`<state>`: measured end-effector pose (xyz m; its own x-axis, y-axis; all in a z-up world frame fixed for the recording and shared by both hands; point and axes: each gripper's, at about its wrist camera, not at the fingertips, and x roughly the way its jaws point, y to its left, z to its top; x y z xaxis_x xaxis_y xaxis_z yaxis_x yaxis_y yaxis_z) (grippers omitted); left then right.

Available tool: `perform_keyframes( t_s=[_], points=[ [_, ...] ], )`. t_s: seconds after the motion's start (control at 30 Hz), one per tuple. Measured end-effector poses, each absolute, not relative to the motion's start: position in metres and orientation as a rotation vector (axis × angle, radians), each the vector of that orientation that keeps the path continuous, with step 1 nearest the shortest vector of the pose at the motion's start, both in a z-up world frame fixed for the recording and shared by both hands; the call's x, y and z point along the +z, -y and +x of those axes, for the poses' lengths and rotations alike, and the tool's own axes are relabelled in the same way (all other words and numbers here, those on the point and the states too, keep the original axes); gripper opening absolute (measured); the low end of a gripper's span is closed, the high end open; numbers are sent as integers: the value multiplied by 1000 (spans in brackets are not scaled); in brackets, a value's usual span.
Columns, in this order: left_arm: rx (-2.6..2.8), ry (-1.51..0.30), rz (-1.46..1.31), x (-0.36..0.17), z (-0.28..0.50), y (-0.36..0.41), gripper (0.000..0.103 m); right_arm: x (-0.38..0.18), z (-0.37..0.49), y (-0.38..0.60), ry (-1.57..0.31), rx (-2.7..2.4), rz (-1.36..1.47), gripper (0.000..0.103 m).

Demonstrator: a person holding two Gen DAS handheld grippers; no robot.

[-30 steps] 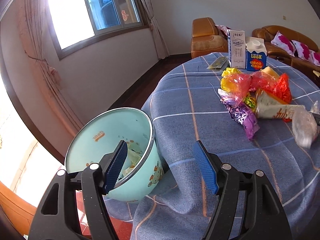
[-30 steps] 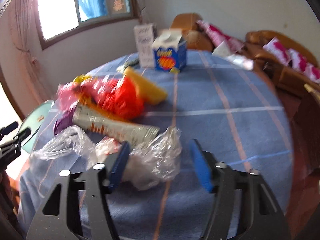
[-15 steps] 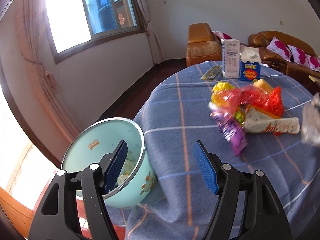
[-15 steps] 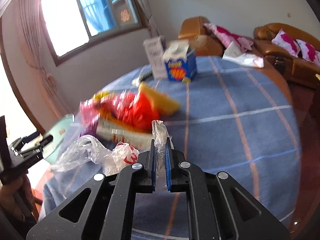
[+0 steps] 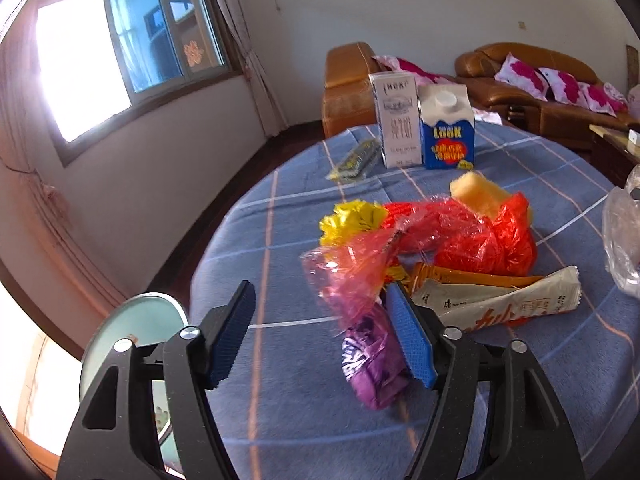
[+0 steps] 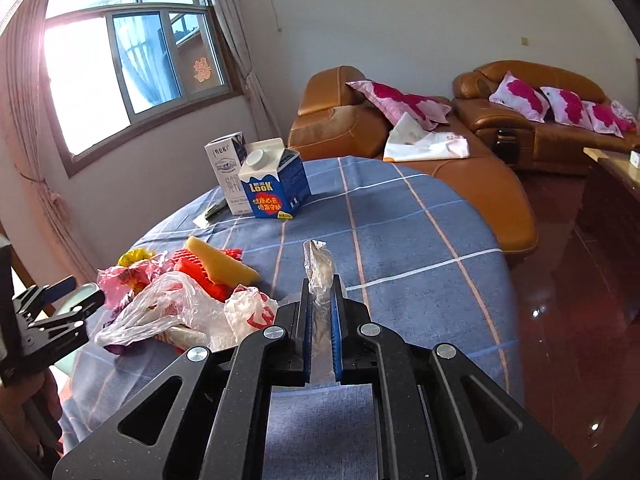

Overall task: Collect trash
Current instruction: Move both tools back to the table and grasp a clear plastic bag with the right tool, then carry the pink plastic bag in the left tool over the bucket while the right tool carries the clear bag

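The right gripper (image 6: 321, 316) is clenched on a clear plastic bag (image 6: 176, 312), which trails left over the wrapper pile (image 5: 432, 248) on the blue checked tablecloth (image 6: 400, 240). The left gripper (image 5: 324, 332) hangs spread wide, gripping nothing, its right pad beside a purple wrapper (image 5: 372, 364); the teal pot (image 5: 132, 332) sits at the table's edge, and 2 cartons (image 5: 424, 126) stand beyond.
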<state>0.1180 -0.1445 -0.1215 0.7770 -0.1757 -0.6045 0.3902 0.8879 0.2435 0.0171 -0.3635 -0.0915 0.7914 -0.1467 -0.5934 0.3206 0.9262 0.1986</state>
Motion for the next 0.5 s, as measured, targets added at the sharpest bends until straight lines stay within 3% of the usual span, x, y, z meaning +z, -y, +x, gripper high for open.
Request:
perform_keyframes(
  t_s=[0.03, 0.1, 0.23, 0.5],
  points=[
    [-335, -624, 366, -124, 120, 147, 37, -92, 18, 365, -609, -253, 299, 9],
    [-367, -648, 361, -128, 122, 150, 13, -94, 20, 365, -610, -250, 301, 9],
    [-391, -641, 362, -125, 115, 148, 6, -95, 18, 365, -609, -247, 306, 9],
    [-385, -557, 327, -92, 86, 120, 5, -84, 24, 353, -584, -241, 289, 9]
  ],
)
